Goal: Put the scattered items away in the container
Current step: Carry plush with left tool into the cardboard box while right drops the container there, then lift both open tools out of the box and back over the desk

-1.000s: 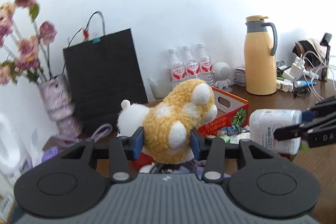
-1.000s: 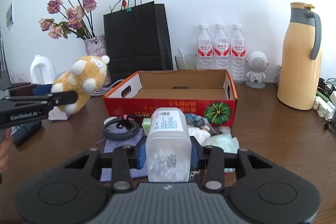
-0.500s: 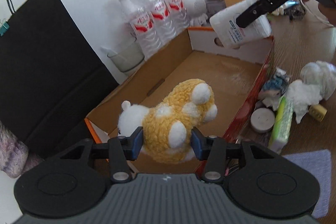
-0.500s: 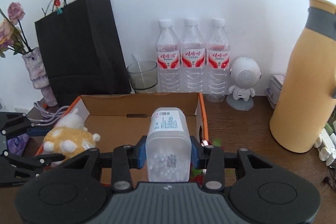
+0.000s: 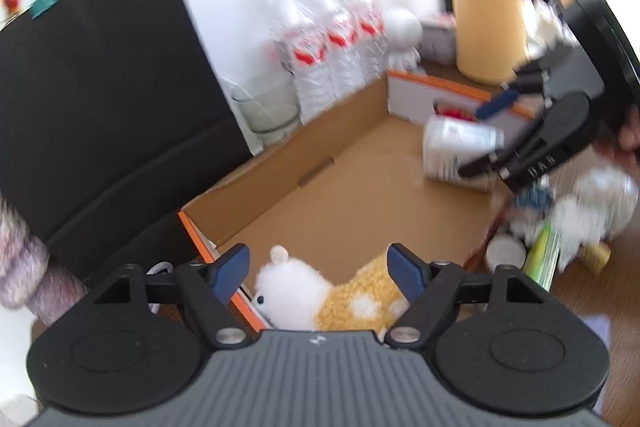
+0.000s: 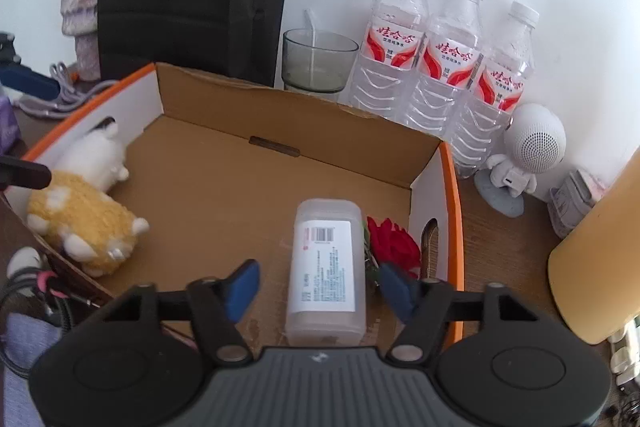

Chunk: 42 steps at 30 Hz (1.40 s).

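The orange-rimmed cardboard box [image 5: 344,187] [image 6: 248,211] lies open below both grippers. A yellow and white plush toy [image 5: 340,301] [image 6: 84,215] lies inside its left end. My left gripper [image 5: 318,269] is open just above the plush, apart from it. A clear plastic box of cotton swabs [image 6: 326,267] [image 5: 456,151] lies on the box floor at the right end, beside a red fabric rose [image 6: 394,247]. My right gripper [image 6: 318,287] is open, its pads either side of the swab box without touching it.
A black paper bag [image 5: 96,107], a glass [image 6: 318,63], three water bottles [image 6: 436,59], a white robot figure [image 6: 524,151] and a yellow thermos [image 5: 490,15] stand behind the box. Scattered tissues, a green packet and small items [image 5: 560,227] lie on the table right of the box.
Both grippers moved over the box and opened. The plush now lies at the box's left end and the swab box at its right end.
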Each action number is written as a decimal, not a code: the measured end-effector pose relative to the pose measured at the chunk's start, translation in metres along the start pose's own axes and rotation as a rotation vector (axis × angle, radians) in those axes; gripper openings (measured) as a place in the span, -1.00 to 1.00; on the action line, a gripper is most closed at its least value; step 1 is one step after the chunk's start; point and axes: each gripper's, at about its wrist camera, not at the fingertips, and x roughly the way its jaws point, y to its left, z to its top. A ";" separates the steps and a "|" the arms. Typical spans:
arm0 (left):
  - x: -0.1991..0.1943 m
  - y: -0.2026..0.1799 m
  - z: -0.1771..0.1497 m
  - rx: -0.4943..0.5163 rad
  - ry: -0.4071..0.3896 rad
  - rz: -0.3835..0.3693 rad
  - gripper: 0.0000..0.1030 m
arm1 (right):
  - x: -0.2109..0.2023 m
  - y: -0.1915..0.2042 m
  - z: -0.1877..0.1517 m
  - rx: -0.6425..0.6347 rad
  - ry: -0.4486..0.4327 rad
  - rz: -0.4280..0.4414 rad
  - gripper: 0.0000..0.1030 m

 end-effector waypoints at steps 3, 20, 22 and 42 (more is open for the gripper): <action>-0.008 0.007 0.006 -0.108 -0.029 0.023 0.70 | -0.018 -0.032 0.008 0.145 -0.028 0.050 0.70; -0.041 -0.023 0.008 -0.430 -0.036 0.206 0.83 | -0.065 -0.047 -0.008 0.237 -0.046 0.101 -0.35; -0.057 -0.037 0.003 -0.436 -0.070 0.228 0.90 | -0.084 -0.037 -0.015 0.224 -0.070 0.104 -0.35; -0.175 -0.215 -0.122 -0.418 -0.297 0.456 1.00 | -0.211 0.036 -0.187 0.219 -0.488 0.027 1.00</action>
